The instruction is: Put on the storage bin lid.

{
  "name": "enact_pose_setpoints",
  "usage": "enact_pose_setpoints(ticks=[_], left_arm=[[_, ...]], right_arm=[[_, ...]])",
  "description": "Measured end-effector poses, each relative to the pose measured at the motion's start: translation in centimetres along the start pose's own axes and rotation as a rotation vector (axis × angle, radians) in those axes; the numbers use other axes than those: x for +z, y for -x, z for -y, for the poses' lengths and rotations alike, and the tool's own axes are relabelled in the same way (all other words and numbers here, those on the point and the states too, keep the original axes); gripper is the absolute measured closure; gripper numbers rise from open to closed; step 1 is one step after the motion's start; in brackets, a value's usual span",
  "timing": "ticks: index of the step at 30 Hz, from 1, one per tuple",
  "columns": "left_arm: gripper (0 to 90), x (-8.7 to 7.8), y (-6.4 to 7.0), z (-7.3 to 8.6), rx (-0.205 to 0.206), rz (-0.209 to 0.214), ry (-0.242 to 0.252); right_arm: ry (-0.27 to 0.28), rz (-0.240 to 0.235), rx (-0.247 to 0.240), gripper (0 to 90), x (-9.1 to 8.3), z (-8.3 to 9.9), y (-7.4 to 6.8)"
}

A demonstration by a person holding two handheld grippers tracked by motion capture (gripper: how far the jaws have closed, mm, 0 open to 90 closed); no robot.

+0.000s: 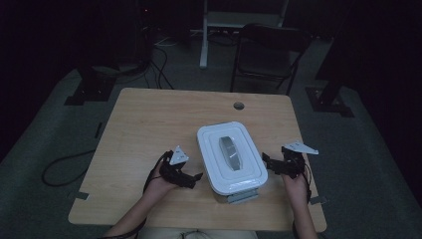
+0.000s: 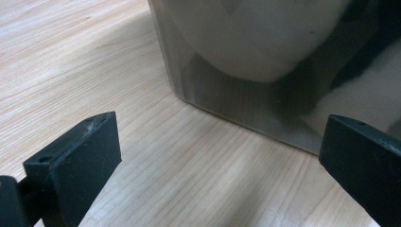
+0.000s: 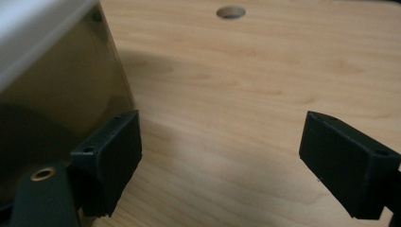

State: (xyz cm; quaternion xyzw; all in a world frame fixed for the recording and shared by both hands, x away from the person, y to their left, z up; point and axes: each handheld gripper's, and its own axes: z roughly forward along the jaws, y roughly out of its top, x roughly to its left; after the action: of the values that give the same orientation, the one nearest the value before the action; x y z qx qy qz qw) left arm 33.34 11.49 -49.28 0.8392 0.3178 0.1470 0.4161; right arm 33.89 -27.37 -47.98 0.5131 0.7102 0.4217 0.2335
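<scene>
the lidded container stands on the table between both tongs. the left gripper and right gripper are wide open, holding nothing. uneven pushing could slide or tip it toward the near edge.

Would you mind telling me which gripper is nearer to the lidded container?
Left, narrowly. The left gripper sits open by the lidded container, its tips almost at the near-left wall. The right gripper sits open off the right wall, a small gap away.
</scene>
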Motion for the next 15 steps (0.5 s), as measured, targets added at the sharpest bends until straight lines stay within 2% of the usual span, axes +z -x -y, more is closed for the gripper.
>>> enact_pose_setpoints(ticks=[5, 11, 15], left_arm=[[0.5, 0.8, -0.1, -0.2, 0.0, -0.004, -0.01], [0.5, 1.2, -0.3, -0.5, 0.006, -0.008, -0.021], [0.5, 1.3, -0.6, -0.7, 0.008, -0.015, -0.026]], right_arm=[[-0.034, -0.037, -0.008, 13.6, 1.2, 1.4, -0.8], [-0.071, -0.068, -0.042, 14.4, 2.0, 2.4, -1.9], [-0.069, -0.08, -0.026, 14.1, 2.0, 2.6, -1.9]])
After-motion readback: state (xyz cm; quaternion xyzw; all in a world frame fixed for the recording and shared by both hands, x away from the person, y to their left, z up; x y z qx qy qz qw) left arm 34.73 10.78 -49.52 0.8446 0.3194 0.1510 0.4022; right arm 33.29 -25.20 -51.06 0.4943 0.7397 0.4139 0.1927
